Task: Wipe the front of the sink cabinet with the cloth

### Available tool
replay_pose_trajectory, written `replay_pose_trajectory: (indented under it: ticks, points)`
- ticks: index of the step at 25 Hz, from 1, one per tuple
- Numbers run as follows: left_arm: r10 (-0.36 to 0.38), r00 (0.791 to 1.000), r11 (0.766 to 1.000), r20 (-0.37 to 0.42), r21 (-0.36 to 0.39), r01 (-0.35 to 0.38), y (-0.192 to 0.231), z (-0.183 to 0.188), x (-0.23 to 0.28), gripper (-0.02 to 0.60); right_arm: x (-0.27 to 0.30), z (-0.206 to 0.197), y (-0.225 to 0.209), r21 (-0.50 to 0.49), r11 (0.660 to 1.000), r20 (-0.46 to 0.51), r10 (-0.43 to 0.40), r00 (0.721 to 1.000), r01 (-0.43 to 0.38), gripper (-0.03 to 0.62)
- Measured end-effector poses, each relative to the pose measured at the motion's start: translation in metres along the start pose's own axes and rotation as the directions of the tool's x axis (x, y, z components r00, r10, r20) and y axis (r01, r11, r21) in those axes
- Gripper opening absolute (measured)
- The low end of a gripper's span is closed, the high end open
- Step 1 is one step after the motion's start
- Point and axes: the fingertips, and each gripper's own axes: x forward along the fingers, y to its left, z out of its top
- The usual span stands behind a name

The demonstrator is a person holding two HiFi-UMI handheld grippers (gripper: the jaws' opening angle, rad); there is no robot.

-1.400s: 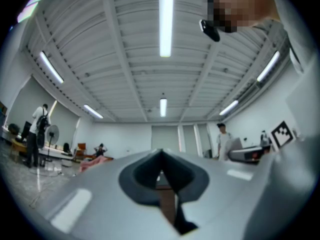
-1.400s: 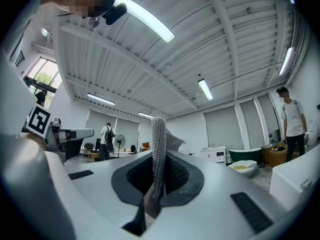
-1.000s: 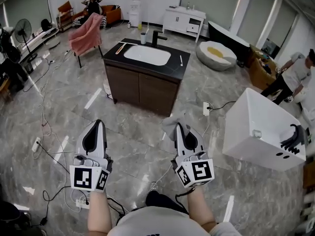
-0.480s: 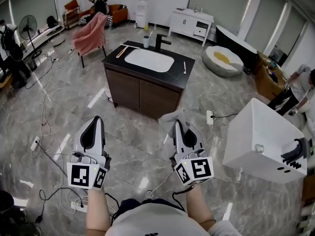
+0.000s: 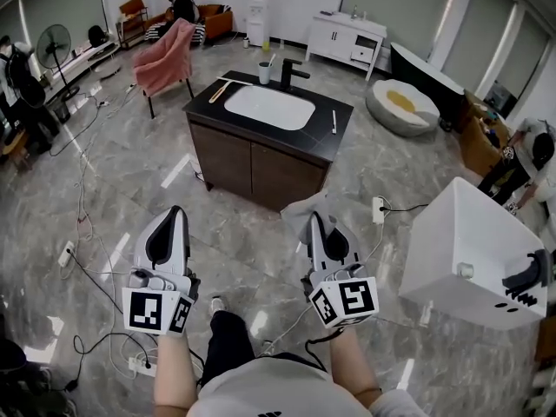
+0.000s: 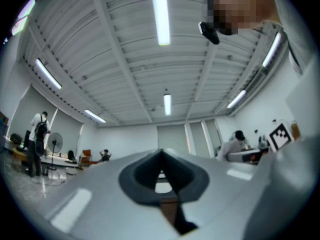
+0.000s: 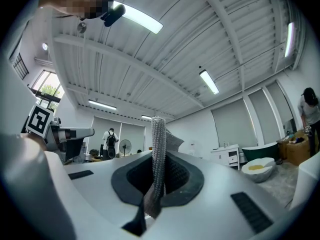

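Note:
The sink cabinet [image 5: 261,162] stands ahead in the head view, dark wood doors under a black top with a white basin [image 5: 269,107] and black tap. My right gripper [image 5: 311,217] is shut on a grey cloth [image 5: 304,208], which sticks up past its tips; in the right gripper view the cloth [image 7: 158,159] is pinched between the jaws. My left gripper [image 5: 174,214] is shut with nothing in it. Both grippers are held over the floor, well short of the cabinet front.
Cables and power strips [image 5: 68,252] trail over the marble floor. A white box-like unit [image 5: 473,250] stands to the right. A pink chair [image 5: 165,59] is behind left of the cabinet. People are at the room's far edges.
The view has moved slightly closer to the cabinet. My leg has stepped forward into sight. Both grippers keep the same pose and grip.

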Motion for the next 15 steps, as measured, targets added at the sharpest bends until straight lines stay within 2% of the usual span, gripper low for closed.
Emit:
replay_pose_trajectory:
  ticks: [7,15]
  points:
    - [-0.032,0.999,0.999,-0.007,-0.003,0.032,0.032,-0.021,0.039,0.005,0.043,-0.013,-0.004,-0.009,0.999,-0.009,-0.037,0.999,0.037,0.008]
    - [-0.084,0.996,0.996,-0.010,-0.014,0.084,0.094,-0.043,0.097,0.005,0.123,-0.024,0.002,-0.026,0.996,-0.013,-0.082,0.997,0.082,0.008]
